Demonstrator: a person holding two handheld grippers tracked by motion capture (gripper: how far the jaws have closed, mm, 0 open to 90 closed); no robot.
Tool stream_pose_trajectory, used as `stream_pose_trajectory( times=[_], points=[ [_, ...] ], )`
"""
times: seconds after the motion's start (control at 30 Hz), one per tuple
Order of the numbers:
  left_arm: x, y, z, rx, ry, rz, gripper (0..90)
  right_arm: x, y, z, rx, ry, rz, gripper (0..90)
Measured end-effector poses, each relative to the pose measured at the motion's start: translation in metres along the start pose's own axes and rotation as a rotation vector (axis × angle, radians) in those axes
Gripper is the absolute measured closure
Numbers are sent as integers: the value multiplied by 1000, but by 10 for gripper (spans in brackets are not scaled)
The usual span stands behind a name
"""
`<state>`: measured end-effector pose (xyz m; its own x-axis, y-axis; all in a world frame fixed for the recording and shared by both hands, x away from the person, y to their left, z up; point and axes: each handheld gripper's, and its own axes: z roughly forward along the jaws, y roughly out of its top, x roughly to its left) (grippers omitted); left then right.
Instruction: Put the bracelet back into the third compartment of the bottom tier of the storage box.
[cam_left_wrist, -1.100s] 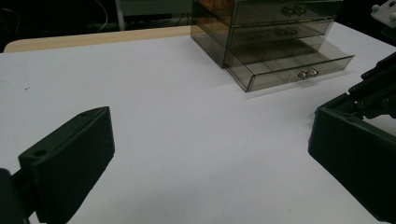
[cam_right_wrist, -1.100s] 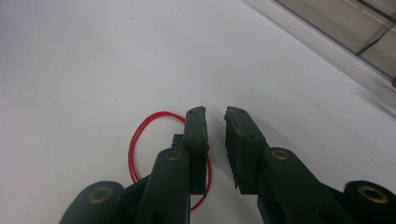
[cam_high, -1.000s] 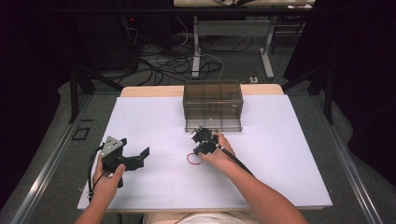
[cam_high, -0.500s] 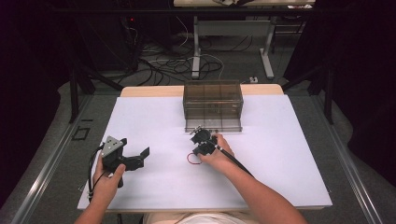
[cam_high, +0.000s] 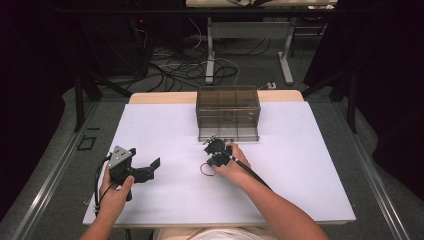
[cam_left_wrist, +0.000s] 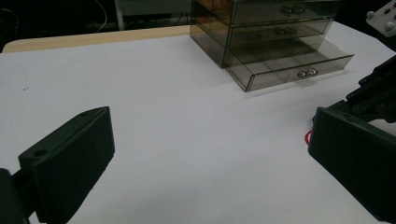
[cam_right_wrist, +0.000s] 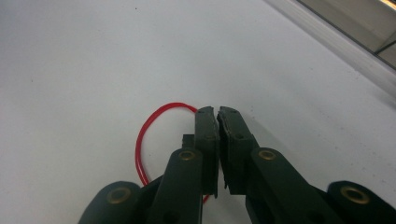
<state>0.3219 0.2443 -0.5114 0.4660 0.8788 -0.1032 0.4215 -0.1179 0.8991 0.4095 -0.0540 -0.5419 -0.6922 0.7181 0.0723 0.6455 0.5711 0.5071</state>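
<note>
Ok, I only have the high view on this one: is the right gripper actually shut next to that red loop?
Observer: Yes. In the right gripper view, the right gripper has just been closing and is shut, with only a thin slit left between its pads.
Operator: Is the loop caught in it?
Observer: The red loop lies on the table and runs under one jaw's tip. Nothing red shows in the slit, so I cannot tell whether it is pinched.
Operator: And the left one?
Observer: The left gripper view shows the left gripper wide open, with nothing between its jaws.
</note>
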Motion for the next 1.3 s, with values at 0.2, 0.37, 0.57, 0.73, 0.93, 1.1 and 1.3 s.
stream_pose_trajectory(
  times=[0.2,0.37,0.57,0.73,0.93,1.1,1.3],
  points=[
    [0,0,0,0,1,-2,4,0,0,0,-1,2,-6,879],
    [0,0,0,1,3,3,4,0,0,0,-3,5,-16,882],
    [0,0,0,0,4,2,4,1,0,0,-1,7,1,884],
    [0,0,0,0,1,-3,4,2,0,-1,-44,13,16,884],
    [0,0,0,0,0,0,4,0,-1,-2,-64,18,40,884],
    [0,0,0,-1,1,-3,4,-1,0,-7,-33,21,43,884],
    [-1,0,0,-4,3,-3,4,-2,1,-9,-67,28,50,885]
  ],
)
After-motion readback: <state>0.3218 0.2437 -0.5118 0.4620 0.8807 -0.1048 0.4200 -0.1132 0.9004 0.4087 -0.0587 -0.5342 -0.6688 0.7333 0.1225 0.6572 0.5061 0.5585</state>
